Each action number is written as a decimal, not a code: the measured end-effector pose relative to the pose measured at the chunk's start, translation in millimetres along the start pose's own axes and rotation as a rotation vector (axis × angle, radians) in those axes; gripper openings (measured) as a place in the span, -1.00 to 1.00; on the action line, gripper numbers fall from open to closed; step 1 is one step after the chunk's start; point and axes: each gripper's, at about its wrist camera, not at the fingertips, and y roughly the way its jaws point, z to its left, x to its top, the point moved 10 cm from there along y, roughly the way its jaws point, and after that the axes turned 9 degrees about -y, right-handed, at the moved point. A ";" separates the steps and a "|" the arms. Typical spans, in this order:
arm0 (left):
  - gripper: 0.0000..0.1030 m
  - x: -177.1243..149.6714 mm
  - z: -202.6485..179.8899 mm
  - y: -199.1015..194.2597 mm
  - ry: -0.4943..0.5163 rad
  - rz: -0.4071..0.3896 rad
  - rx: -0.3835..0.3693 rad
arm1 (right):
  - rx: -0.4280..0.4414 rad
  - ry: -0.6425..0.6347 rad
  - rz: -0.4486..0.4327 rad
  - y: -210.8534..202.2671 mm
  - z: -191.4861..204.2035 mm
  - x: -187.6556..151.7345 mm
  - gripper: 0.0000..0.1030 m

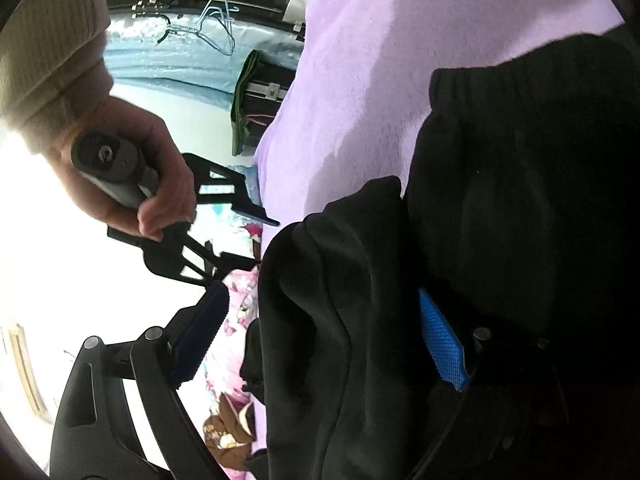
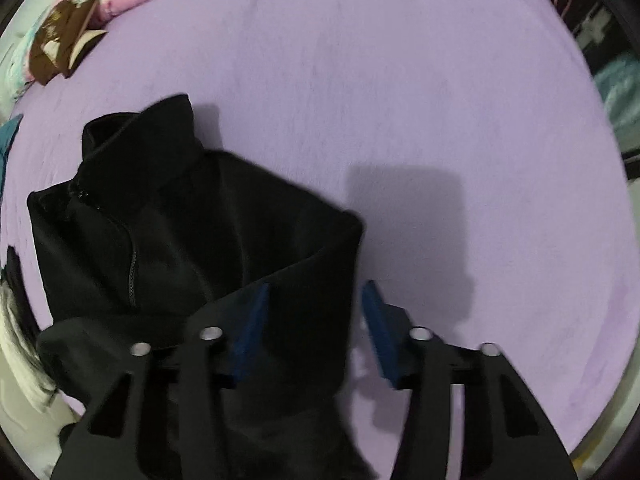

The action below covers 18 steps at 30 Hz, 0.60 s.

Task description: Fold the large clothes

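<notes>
A black zip-neck fleece top (image 2: 168, 232) lies partly folded on a lilac bed cover (image 2: 400, 100), collar toward the far left. My right gripper (image 2: 316, 328) is open, its blue pads standing wide on either side of a fold of the black fabric. In the left wrist view the same black top (image 1: 480, 240) bunches over my left gripper (image 1: 320, 344), also open: one blue pad (image 1: 200, 336) is free at the left, the other (image 1: 440, 344) shows under the cloth. The right gripper (image 1: 244, 236) appears there, held by a hand, open.
A pink patterned bedding pile with a brown item (image 2: 68, 36) lies at the cover's far left corner. In the left wrist view wire hangers (image 1: 218, 20) and a dark rack (image 1: 256, 96) stand beyond the bed edge. The lilac cover (image 1: 380, 60) stretches beyond the top.
</notes>
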 end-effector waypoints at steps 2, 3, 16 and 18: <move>0.70 -1.0 -1.2 2.5 -0.013 0.006 -0.017 | 0.058 0.057 0.022 11.9 1.8 0.6 -0.39; 0.69 -1.3 -2.8 1.8 -0.017 0.007 -0.026 | 0.071 0.076 0.028 16.6 1.1 1.6 -0.54; -0.42 -11.1 -28.1 -4.1 -0.049 0.043 -0.251 | 0.111 0.137 -0.032 7.8 -12.4 12.4 -0.81; -0.31 -6.2 -15.3 -4.0 -0.058 0.048 -0.216 | 0.114 0.128 -0.033 8.8 -12.8 11.7 -0.81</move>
